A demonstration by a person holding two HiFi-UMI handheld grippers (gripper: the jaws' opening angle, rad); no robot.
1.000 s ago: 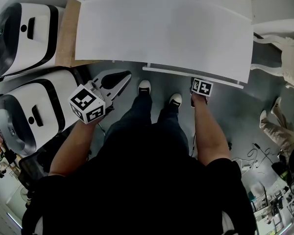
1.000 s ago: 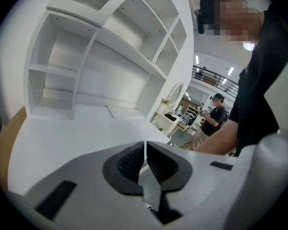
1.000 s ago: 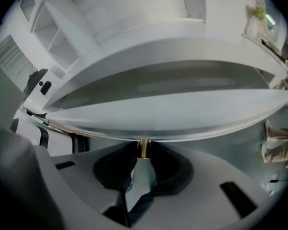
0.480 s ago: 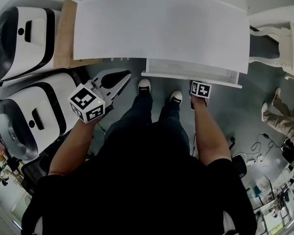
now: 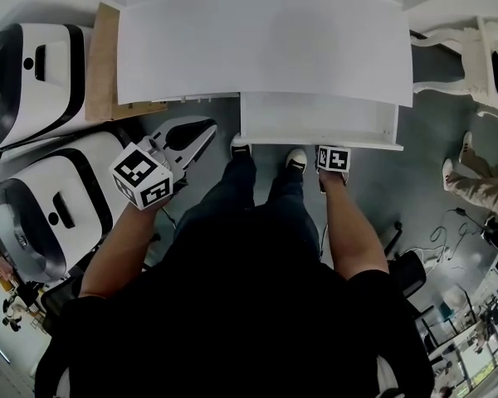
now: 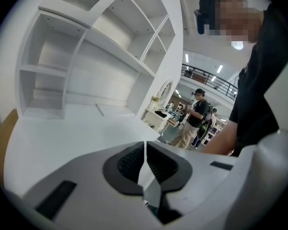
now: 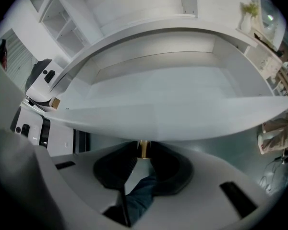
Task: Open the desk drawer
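Note:
The white desk [image 5: 266, 40] fills the top of the head view. Its drawer [image 5: 315, 118] stands pulled out toward me, the inside pale and bare [image 7: 158, 87]. My right gripper [image 5: 330, 150] sits at the drawer's front edge under its marker cube, pointing steeply down. In the right gripper view its jaws [image 7: 143, 151] are closed round a small gold knob [image 7: 143, 148] beneath the drawer front. My left gripper [image 5: 211, 128] hangs off to the left beside the desk, apart from it, shut with nothing between its pads [image 6: 145, 150].
Two white-and-black machines [image 5: 41, 197] [image 5: 29, 65] stand at the left, next to a wooden board [image 5: 104, 56]. A white chair [image 5: 473, 48] is at the right. My shoes [image 5: 242, 146] are just under the drawer. Cables [image 5: 448, 222] lie on the floor. Shelves [image 6: 86, 56] rise behind the desk.
The drawer has slid out toward me, with the right gripper on its knob coming back along with it. The left gripper has barely moved.

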